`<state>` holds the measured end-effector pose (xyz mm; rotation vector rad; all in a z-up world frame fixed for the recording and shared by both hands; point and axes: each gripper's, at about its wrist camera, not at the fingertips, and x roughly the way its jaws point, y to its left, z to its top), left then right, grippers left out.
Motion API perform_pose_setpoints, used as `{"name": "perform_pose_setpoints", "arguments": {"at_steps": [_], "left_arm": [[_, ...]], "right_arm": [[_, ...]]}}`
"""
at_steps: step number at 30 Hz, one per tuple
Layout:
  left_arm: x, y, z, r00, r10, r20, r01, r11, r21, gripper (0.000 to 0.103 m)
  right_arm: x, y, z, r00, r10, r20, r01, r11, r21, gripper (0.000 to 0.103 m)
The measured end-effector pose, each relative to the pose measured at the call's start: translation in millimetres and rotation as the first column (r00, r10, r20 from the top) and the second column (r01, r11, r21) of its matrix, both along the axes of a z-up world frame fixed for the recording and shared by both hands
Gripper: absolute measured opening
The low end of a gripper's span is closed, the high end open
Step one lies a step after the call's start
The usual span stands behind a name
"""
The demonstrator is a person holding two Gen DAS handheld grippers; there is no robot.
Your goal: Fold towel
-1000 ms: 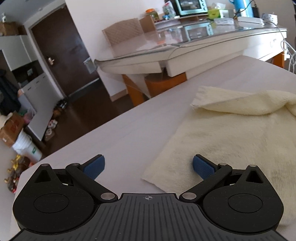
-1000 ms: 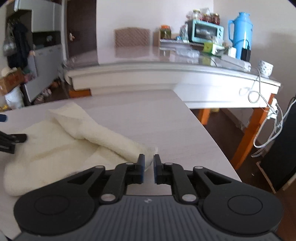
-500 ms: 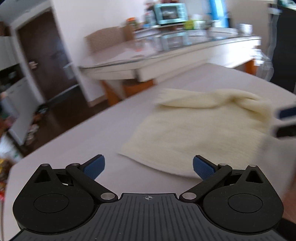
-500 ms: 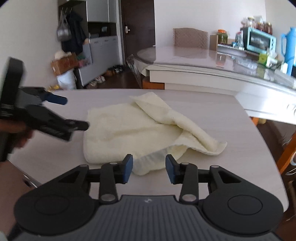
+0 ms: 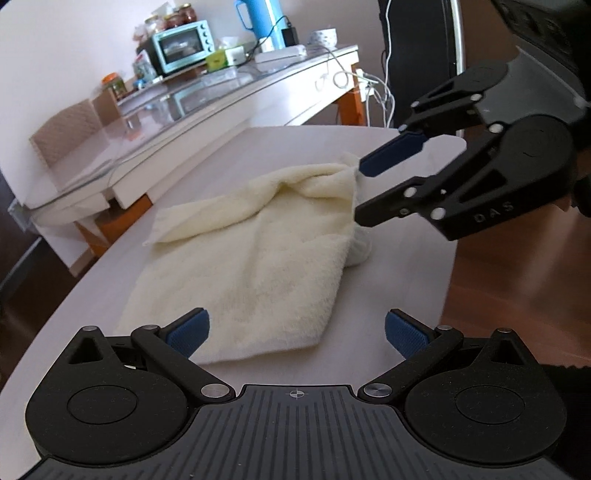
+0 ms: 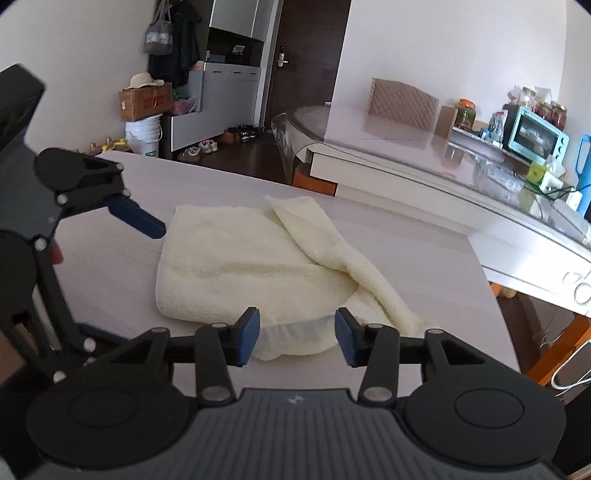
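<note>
My left gripper (image 5: 297,332) hangs with its blue-padded jaws spread wide and nothing between them, just above the near edge of a cream terry towel (image 5: 258,251). My right gripper (image 6: 297,338) is also spread apart and empty, poised at the opposite edge, where a doubled hem bulges up between its pads.

The towel lies on a pale wood-grain table (image 5: 399,280), roughly in its middle. It is partly doubled over: one flap is thrown back across the flat layer in a loose diagonal roll, so edges and corners do not line up.

I judge it light, soft and limp. It will sag and drag rather than hold shape, and its nap should grip rubber pads well. Corners or a hemmed edge look like the best holds, pinching through one layer only.

On the glass-topped table (image 6: 406,147) beyond stand a turquoise toaster oven (image 6: 535,134), jars whose contents I cannot make out, and a blue thermos jug (image 5: 256,16).
</note>
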<state>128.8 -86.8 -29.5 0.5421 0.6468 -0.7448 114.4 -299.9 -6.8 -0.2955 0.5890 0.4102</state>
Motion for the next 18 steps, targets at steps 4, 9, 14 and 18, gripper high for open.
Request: {"name": "perform_pose_setpoints", "arguments": {"at_steps": [4, 9, 14, 18], "left_arm": [[7.1, -3.6, -2.6, 1.0, 0.005, -0.011, -0.005, 1.0, 0.011, 0.102], [12.2, -6.8, -5.4, 0.999, -0.008, -0.047, 0.01, 0.999, 0.036, 0.074], [17.7, -7.7, -4.2, 0.998, -0.009, -0.057, 0.012, 0.999, 0.042, 0.052], [21.7, -7.4, -1.1, 0.996, -0.017, -0.084, 0.021, 0.999, 0.043, 0.021]], "right_arm": [[2.5, -1.8, -1.9, 1.0, 0.02, 0.006, -0.02, 1.0, -0.022, 0.045], [2.0, -1.4, -4.8, 0.996, 0.086, 0.014, -0.085, 0.995, -0.054, 0.046], [2.2, 1.3, -5.6, 0.991, 0.132, 0.02, -0.13, 0.989, -0.075, 0.047], [0.5, 6.8, -8.5, 0.979, 0.199, 0.036, -0.192, 0.972, -0.136, 0.047]]}}
